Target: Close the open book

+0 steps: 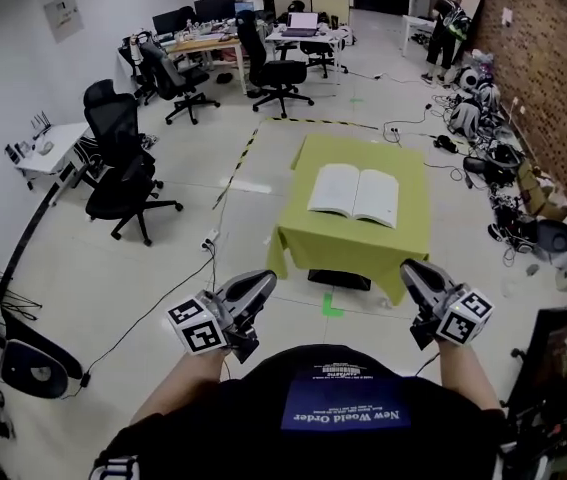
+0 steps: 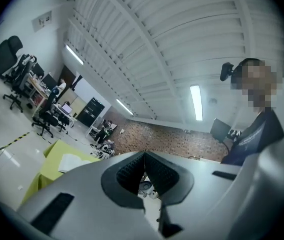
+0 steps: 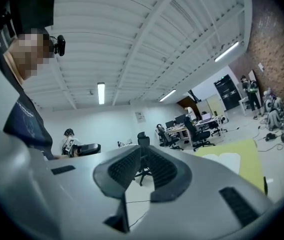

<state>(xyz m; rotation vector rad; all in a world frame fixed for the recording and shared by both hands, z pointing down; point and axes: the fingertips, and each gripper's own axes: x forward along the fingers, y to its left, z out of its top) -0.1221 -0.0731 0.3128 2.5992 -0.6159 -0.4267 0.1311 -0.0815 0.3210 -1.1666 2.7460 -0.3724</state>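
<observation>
Left gripper point(image 1: 259, 288): jaws fully together with nothing between the pads, confirmed in the left gripper view point(image 2: 144, 155). Right gripper point(image 1: 412, 270): jaws parted by only a narrow crack, also empty, per the right gripper view point(image 3: 142, 150). Both are held low and close to the person's body, pointing forward, well apart from the work. The open book point(image 1: 353, 193) lies flat, pages up, on the green-covered table point(image 1: 363, 246) straight ahead of both grippers, and neither touches it. Its spine runs roughly away from the person, so the spread lies left to right with one leaf on each side. It sits between the two grippers' lines, slightly toward the right one, so I judge the right gripper a little nearer. Either leaf could be folded across the spine, and the approach needs a reach forward over the table's near edge. A dark box point(image 1: 338, 280) sits under the table, with a green floor mark point(image 1: 331, 304) just in front of it. Office chairs point(image 1: 123, 183) stand off to the left, and a cable point(image 1: 178, 288) trails across the floor on that side. Clutter point(image 1: 503, 168) lines the brick wall at right. Nothing seen stands between grippers and book.
</observation>
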